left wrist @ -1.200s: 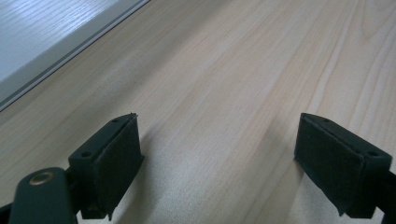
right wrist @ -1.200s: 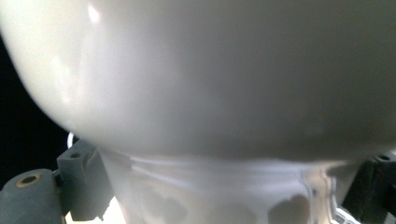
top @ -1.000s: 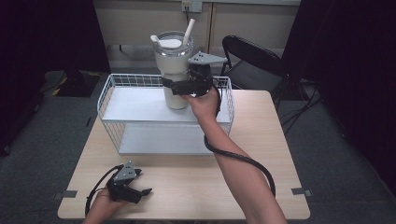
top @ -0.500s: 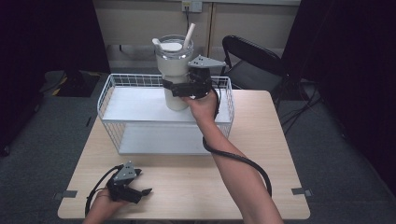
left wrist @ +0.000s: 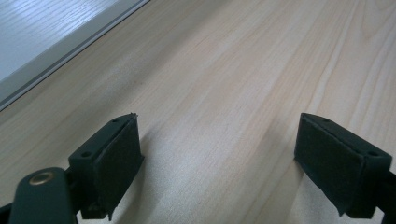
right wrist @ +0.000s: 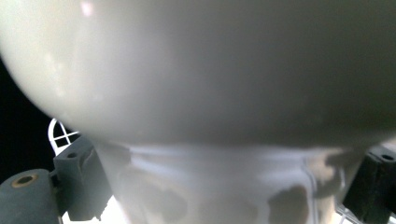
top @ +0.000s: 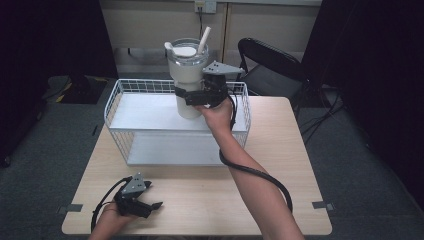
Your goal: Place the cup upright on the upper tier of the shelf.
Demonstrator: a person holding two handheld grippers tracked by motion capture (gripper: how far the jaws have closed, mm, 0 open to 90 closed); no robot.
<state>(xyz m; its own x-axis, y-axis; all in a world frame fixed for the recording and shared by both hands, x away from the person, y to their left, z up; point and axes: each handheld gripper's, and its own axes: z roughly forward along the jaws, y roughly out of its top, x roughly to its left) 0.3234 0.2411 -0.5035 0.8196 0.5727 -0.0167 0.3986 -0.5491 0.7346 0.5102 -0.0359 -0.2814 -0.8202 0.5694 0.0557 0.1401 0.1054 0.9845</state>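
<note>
A tall cream tumbler with a clear lid and a white straw stands upright over the white wire basket. My right gripper is shut on its narrower lower body. In the right gripper view the tumbler sits between the two jaws of the right gripper. I cannot tell whether its base touches the basket's white shelf. My left gripper rests low at the table's front left, held by a hand. In its own view the left gripper is open with bare wood between the pads.
The light wooden table carries the basket across its far half. A black folding chair stands behind the table's far right corner. A black cable trails from the right gripper along the forearm.
The tumbler in my right gripper has sunk slightly toward the basket. The left gripper has stayed where it was.
</note>
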